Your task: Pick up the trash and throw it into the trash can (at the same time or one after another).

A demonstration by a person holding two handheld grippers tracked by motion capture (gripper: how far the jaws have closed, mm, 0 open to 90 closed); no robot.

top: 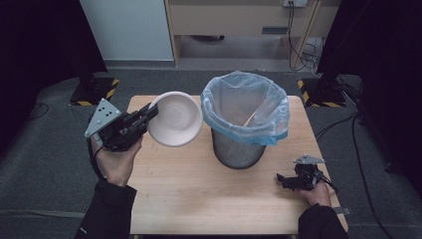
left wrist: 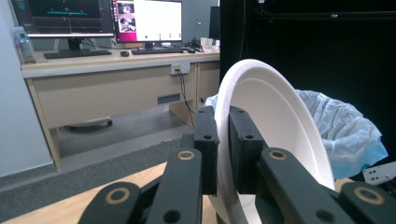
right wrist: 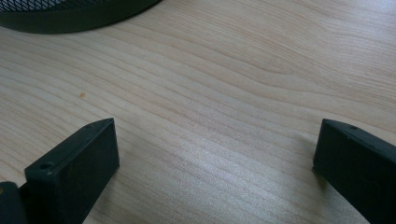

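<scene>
A: So, where is the round white foam bowl (top: 175, 118) right now?

B: Up off the pale wooden table (top: 199, 199), tipped on its edge so the hollow faces the high camera. Its rim sits just beside the rim of the dark mesh waste bin lined with a light blue plastic bag (top: 245, 117), at the bin's left.

A: And what holds it?

B: The left gripper (top: 149, 113). In the left gripper view its black jaws are pinched on the bowl's rim (left wrist: 261, 121), one pad on each face of the thin wall. The person's left hand (top: 118, 162) carries that gripper above the table's left edge.

A: The bin itself?

B: Upright on the table, towards the far side. A thin, light stick (top: 249, 119) leans inside the bag.

A: The other gripper?

B: The right gripper (top: 282, 180) lies low at the near right of the table in the right hand (top: 316, 193). The right gripper view shows its jaws spread wide over bare wood, nothing between them, with the bin's dark base (right wrist: 79, 14) at the top edge.
</scene>
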